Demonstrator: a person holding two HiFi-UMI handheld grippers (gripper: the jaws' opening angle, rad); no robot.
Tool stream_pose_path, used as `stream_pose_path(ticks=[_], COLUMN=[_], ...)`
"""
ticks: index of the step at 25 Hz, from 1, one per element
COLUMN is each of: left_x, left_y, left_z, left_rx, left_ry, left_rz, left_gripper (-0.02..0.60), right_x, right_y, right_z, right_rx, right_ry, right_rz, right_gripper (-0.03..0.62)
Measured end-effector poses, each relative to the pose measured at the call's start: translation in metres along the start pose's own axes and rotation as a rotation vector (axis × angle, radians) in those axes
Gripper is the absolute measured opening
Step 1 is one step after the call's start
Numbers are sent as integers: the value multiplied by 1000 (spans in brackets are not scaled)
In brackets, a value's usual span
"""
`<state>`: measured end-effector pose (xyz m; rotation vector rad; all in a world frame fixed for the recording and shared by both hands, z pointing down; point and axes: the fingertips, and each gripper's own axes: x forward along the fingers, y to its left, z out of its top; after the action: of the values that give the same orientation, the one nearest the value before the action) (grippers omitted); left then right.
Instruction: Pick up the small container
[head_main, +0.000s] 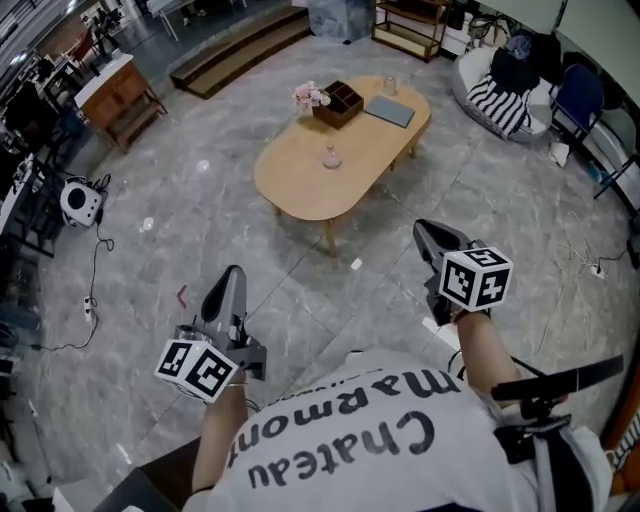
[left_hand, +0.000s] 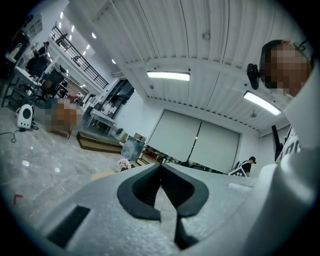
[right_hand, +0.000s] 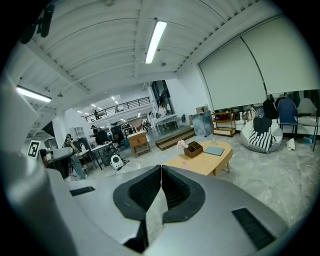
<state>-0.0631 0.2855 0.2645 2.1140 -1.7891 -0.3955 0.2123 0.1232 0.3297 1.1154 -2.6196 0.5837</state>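
An oval wooden table (head_main: 300, 185) stands ahead on the marble floor. A small clear container (head_main: 331, 157) sits near its middle, well out of reach of both grippers. In the right gripper view the container (right_hand: 184, 162) shows as a tiny shape on the table (right_hand: 205, 164). My left gripper (head_main: 234, 272) hangs low at the left, its jaws shut with nothing between them (left_hand: 160, 166). My right gripper (head_main: 425, 228) is a little further forward at the right, jaws also shut and empty (right_hand: 161, 167). Both point toward the table.
On the table also stand a brown compartment box (head_main: 340, 103), pink flowers (head_main: 310, 95), a grey-blue pad (head_main: 389, 110) and a glass (head_main: 390, 85). A white beanbag with a striped cushion (head_main: 500, 100), wooden steps (head_main: 240, 45), a round white device (head_main: 80, 202) and floor cables (head_main: 95, 290) surround it.
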Motion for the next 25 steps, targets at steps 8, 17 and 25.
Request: stream_pose_path(ticks=[8, 17, 25], left_x=[20, 18, 17], left_y=[2, -3, -13], left_z=[-5, -13, -9], left_rx=[10, 5, 101], left_ry=[2, 15, 32], left_rz=[24, 51, 59], left_gripper=[14, 15, 15], right_x=[23, 27, 20], right_y=[-11, -16, -23], right_z=[1, -3, -4], right_rx=[-11, -54, -2], right_ry=[35, 52, 34], right_rz=[32, 36, 43], right_gripper=[14, 14, 14])
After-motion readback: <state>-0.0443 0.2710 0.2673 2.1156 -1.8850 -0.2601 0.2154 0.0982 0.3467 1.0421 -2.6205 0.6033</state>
